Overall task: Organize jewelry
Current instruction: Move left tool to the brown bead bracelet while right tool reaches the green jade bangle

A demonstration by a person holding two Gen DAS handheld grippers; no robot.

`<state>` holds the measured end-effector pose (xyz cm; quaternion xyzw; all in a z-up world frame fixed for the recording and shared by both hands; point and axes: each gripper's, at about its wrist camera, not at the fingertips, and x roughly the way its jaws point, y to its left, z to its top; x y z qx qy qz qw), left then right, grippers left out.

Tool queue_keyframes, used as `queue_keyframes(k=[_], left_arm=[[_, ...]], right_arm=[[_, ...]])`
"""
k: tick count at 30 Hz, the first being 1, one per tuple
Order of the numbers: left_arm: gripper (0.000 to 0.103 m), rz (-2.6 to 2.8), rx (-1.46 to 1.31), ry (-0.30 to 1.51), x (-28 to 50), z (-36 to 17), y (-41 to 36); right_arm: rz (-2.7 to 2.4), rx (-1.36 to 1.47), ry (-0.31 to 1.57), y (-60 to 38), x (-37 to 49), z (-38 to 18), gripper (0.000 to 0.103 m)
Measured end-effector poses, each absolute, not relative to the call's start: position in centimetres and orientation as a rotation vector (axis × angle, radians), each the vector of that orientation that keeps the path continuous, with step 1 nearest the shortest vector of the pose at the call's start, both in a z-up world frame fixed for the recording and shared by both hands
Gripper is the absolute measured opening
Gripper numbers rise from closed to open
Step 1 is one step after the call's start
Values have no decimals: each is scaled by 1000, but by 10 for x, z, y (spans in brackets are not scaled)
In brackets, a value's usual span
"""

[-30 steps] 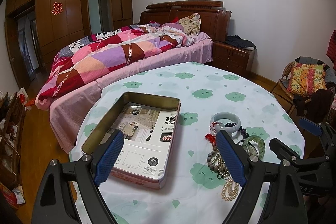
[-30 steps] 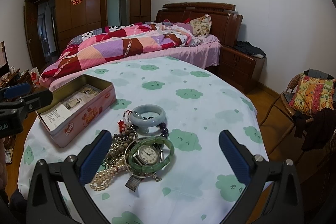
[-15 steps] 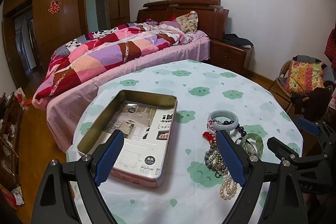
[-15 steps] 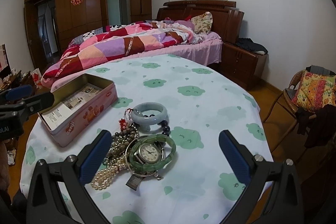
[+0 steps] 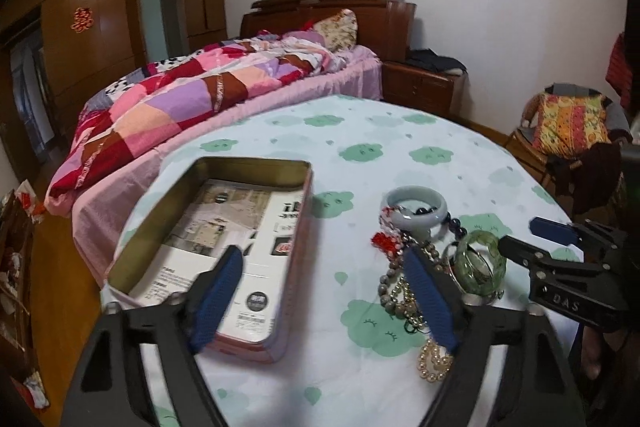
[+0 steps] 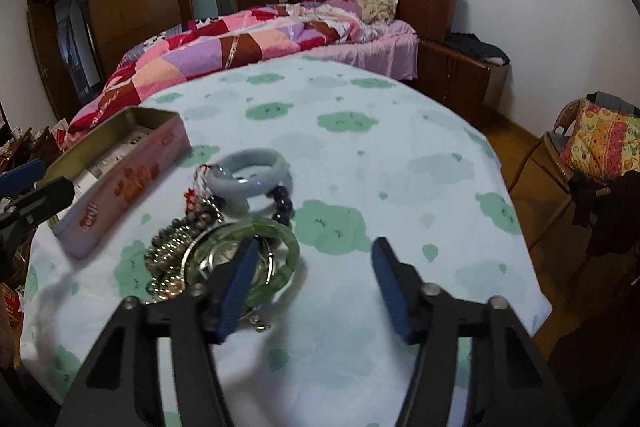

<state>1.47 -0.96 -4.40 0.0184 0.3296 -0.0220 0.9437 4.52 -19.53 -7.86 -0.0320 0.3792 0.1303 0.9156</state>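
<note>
Hovering both tools over the table (image 6: 420,163), fingers spread wide, nothing gripped. My right tool (image 6: 310,283) is low over the jewelry pile: its left finger (image 6: 236,285) crosses the green bangle (image 6: 288,247) that rings a watch. Pale jade bangle (image 6: 256,173) lies just beyond. My left tool (image 5: 320,301) straddles the tin box's (image 5: 298,227) right wall.

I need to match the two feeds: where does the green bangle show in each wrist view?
Left wrist: green bangle at right of centre, beyond the left gripper's right finger.
Right wrist: left of centre, partly behind the right gripper's left finger.
Shared landmark: pale bangle.
</note>
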Motion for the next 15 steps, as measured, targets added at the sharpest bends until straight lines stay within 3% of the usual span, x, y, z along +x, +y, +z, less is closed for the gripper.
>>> queue_keyframes(k=[5, 12, 15], left_arm=[[61, -91, 60, 719, 24, -56, -21], [59, -133, 95, 757, 33, -68, -34], [54, -150, 101, 781, 36, -73, -37]], right_arm=[[297, -52, 820, -197, 47, -83, 42], [353, -37, 848, -196, 52, -86, 30], [381, -29, 863, -194, 55, -88, 18]])
